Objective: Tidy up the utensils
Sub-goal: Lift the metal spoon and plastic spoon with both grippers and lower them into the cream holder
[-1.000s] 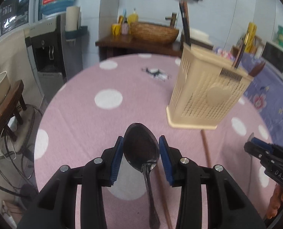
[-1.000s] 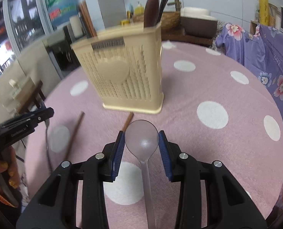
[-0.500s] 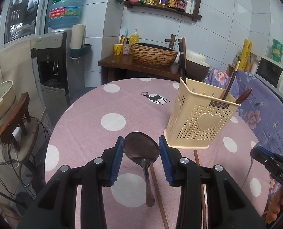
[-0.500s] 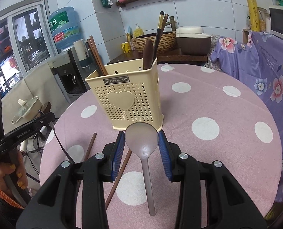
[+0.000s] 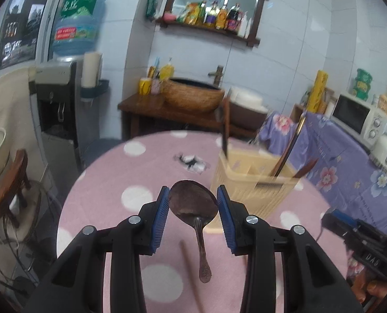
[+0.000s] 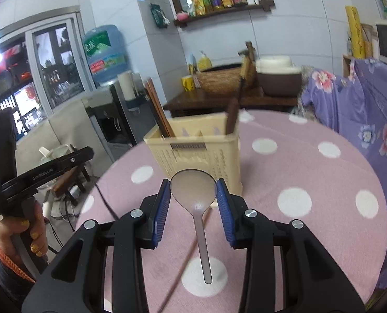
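My left claw (image 5: 192,210) is clamped on a dark metal spoon (image 5: 193,206), pads squeezing the bowl edge-on, handle dangling toward the bottom of the frame. Right claw (image 6: 193,203) has a pale plastic spoon (image 6: 193,195) pinched the same way.

The caddy (image 6: 193,151) sits just above the right claw at frame center, and right of center in the left view, already holding chopsticks and a dark spoon. More sticks (image 6: 193,242) lie on the pink dotted table (image 6: 310,169) under the claws.

What worries me: I'm only gripping curved bowl rims, so either spoon could swivel or pop out if I tip too fast. The handles also have to clear the caddy rim, and both claws heading for one caddy could bump.

Both claws are angled gently downward over the table, side by side.
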{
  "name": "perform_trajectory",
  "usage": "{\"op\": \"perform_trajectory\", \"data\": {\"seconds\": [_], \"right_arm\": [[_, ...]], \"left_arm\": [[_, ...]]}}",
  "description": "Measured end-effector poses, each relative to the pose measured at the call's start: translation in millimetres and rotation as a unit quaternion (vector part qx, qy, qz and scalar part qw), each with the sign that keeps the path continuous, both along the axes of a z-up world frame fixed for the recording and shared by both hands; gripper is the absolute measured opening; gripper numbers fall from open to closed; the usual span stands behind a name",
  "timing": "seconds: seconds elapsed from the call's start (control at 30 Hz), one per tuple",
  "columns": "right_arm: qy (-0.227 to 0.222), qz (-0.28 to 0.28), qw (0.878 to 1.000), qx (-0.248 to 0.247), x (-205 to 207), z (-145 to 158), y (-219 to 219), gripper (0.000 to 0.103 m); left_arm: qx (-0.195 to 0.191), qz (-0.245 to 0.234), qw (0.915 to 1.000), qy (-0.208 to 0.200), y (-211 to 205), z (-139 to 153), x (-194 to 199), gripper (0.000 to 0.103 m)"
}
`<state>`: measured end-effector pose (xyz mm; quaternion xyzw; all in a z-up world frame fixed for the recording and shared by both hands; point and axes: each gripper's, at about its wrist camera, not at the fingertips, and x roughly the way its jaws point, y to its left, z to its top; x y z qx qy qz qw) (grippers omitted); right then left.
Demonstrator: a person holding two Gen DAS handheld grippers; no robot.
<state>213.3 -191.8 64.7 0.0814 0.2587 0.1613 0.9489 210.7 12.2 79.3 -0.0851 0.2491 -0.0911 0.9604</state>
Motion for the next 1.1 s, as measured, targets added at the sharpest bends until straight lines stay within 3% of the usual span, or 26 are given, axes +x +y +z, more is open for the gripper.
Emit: {"op": "perform_trajectory", "data": {"seconds": [0.23,0.37,0.5,0.73,1.1], "right_arm": [[-0.112,-0.006,0.994,0.003,28,92,19,0.037],[-0.132,-0.039,0.99,0.001,65,111,25,0.037],[-0.135,-0.069,0.988,-0.026,93,91,31,0.037],[-0.091,-0.078,0.992,-0.05,109,40,37,0.037],[-0.057,-0.072,0.989,-0.115,110,-2,50,0.037]], "left_arm": [[-0.028,-0.018,0.9956,-0.087,-23,90,36,0.038],[-0.021,-0.007,0.9948,-0.099,-41,98,64,0.037],[0.011,-0.004,0.9955,-0.094,-58,75,82,0.038],[0.015,-0.015,0.9986,-0.049,-59,25,89,0.038],[0.01,-0.032,0.9994,0.005,-51,-13,96,0.038]]}}
